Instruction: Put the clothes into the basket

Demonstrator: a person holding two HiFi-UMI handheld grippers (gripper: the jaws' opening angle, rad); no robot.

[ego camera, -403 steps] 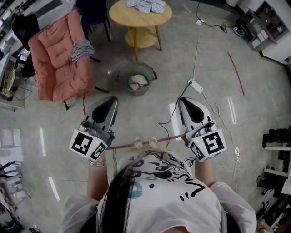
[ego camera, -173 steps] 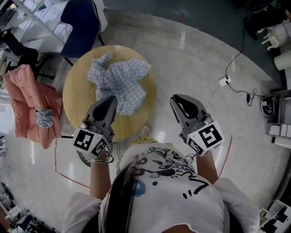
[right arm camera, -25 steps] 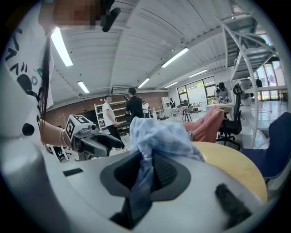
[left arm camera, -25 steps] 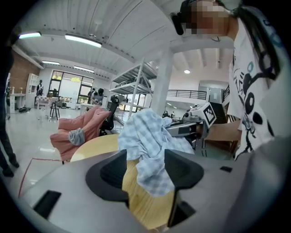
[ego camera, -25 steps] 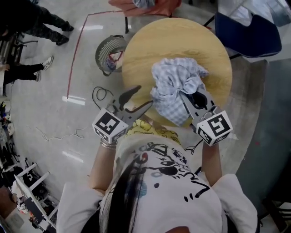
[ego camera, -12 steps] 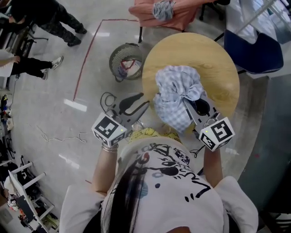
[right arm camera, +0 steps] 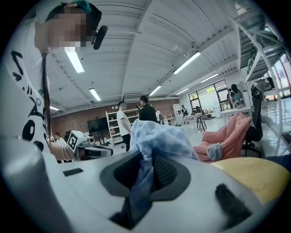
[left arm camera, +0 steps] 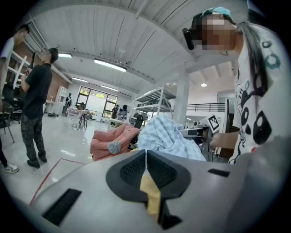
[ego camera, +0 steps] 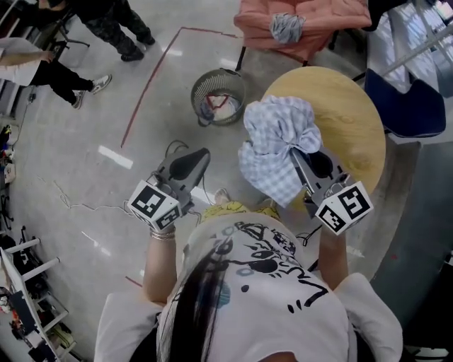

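A blue checked cloth hangs bunched over the near-left edge of the round wooden table, and my right gripper is shut on it. In the right gripper view the fabric is pinched between the pads of the right gripper. My left gripper is over the floor left of the table. Its jaws have just been closing with nothing between them, and the left gripper now shows pad against pad. The grey basket stands on the floor beyond, holding some clothes.
A pink chair behind the table carries a grey striped garment. A dark blue chair stands at the table's right. Two people are at the upper left. A cable lies on the floor by my left gripper.
The left jaws went from wide open to shut and that gripper swung left, away from the table. The right gripper rose with the cloth, which now hangs off the table edge.
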